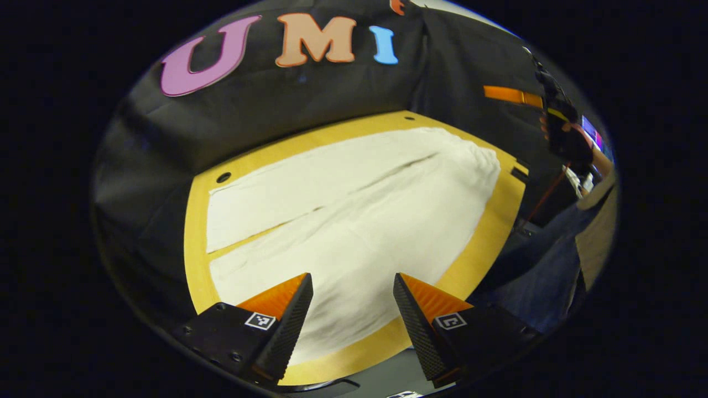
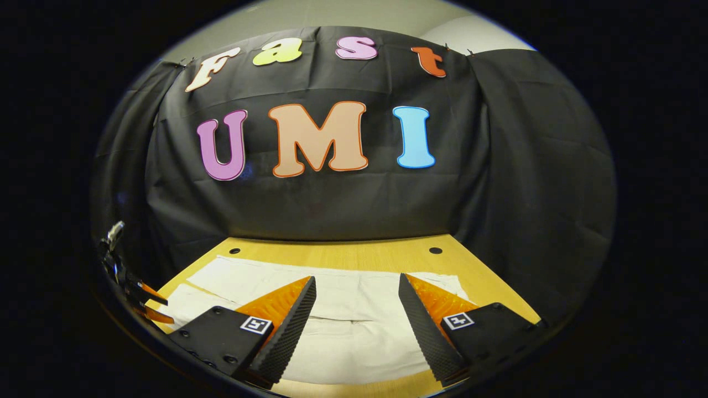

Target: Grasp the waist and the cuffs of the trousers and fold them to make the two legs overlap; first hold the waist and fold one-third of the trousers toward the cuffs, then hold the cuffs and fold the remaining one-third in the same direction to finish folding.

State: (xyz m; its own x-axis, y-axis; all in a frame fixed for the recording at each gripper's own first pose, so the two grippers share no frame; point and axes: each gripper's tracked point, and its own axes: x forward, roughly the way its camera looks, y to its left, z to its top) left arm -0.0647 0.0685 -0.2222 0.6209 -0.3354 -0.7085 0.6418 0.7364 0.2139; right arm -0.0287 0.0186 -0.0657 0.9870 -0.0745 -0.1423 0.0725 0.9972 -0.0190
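Left gripper view, left to right. The table [image 1: 194,243] is a yellow wooden board with a small round hole [image 1: 223,177] near its far left corner. The trousers [image 1: 354,210] lie flat on it, pale cream, spread over most of the board. The two cuffs [image 1: 217,221] point to the left side; a narrow gap between the legs exposes a strip of board there and closes toward the middle. The waist [image 1: 487,166] lies at the right end, gathered in fine ripples, just short of the board's right edge. The left gripper [image 1: 353,293] hangs above the near leg, jaws released and wide apart, nothing between them; whether its tips touch the cloth cannot be told. At the far right, a gloved hand [image 1: 564,138] holds the other tool up, well clear of the table. Below it shows the person's clothing [image 1: 536,265], dark blue.

Right gripper view, left to right. At the far left edge the left gripper [image 2: 145,301] appears small, over the trousers' left end; its jaw state cannot be told from here. The trousers [image 2: 354,331] lie across the near part of the table [image 2: 354,251], with a faint crease running sideways. The right gripper [image 2: 357,301] hangs above the cloth, jaws released and wide, holding nothing. Two holes [image 2: 435,250] mark the far edge of the board.
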